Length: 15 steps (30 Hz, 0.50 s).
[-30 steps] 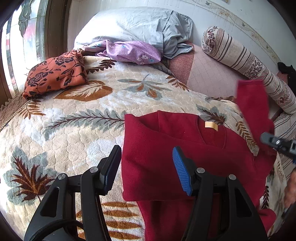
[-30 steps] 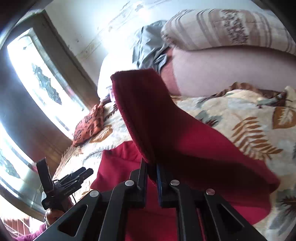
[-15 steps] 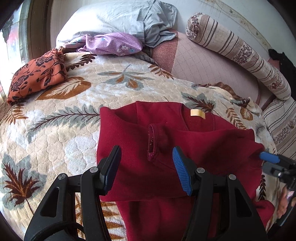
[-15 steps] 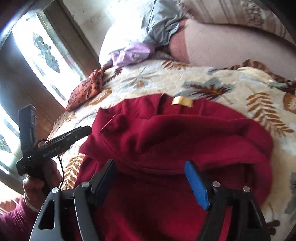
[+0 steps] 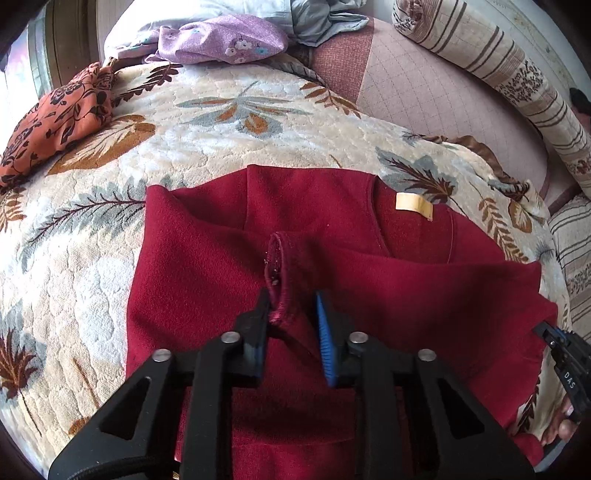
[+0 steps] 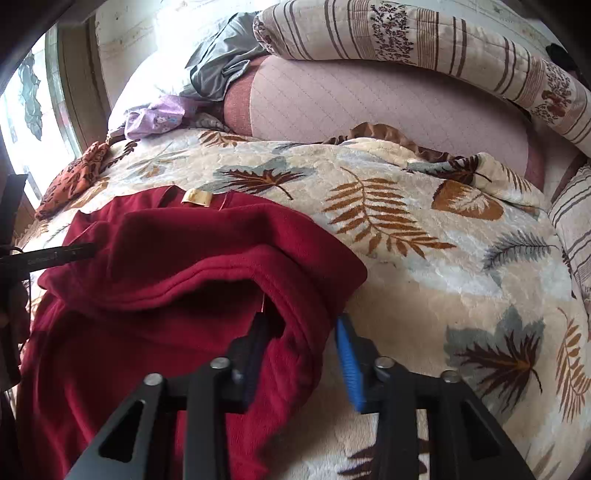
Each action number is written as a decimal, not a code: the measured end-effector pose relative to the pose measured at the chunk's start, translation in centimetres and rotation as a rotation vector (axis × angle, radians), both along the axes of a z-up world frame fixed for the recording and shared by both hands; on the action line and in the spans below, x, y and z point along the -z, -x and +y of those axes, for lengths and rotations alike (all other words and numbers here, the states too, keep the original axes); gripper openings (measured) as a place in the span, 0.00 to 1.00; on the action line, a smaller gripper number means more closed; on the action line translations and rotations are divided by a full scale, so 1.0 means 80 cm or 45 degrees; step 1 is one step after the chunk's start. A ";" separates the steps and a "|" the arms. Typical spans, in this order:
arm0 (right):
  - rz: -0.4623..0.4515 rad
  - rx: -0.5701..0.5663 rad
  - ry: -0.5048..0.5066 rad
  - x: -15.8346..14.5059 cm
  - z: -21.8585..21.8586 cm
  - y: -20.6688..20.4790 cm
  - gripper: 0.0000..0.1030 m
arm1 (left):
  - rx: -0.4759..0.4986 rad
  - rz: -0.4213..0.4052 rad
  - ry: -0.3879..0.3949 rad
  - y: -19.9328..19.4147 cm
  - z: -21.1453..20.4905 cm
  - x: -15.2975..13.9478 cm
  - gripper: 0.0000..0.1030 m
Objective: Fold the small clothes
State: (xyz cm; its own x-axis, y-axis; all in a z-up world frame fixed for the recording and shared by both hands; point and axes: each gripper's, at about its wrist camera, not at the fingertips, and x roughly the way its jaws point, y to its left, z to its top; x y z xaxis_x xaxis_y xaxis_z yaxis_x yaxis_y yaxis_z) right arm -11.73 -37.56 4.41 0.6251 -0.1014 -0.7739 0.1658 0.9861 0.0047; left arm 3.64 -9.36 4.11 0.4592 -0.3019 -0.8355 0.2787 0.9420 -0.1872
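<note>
Cream leaf-print blanket (image 5: 221,140) under red sweater (image 5: 406,295); both tools (image 5: 291,317) (image 6: 301,343) parted around fabric.

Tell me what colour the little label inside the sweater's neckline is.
Pale yellow-tan, on the dark red sweater; the label shows best in the left wrist view.

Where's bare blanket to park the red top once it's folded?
Free patches on the leaf blanket: the wide strip between the red top and the orange floral cloth, and, in the right wrist view, the stretch right of the top, toward the striped bolster. Crowded by the purple cloth and the grey pillow.
</note>
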 end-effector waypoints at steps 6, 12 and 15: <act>-0.091 -0.012 -0.036 -0.037 -0.004 0.035 0.06 | 0.016 -0.091 0.027 0.024 0.033 -0.038 0.11; 0.162 -0.099 0.016 0.014 0.006 0.052 0.06 | -0.018 -0.030 0.003 0.036 0.047 -0.006 0.11; 0.214 -0.112 -0.008 0.019 0.006 0.057 0.07 | -0.002 -0.024 0.003 0.040 0.049 -0.001 0.11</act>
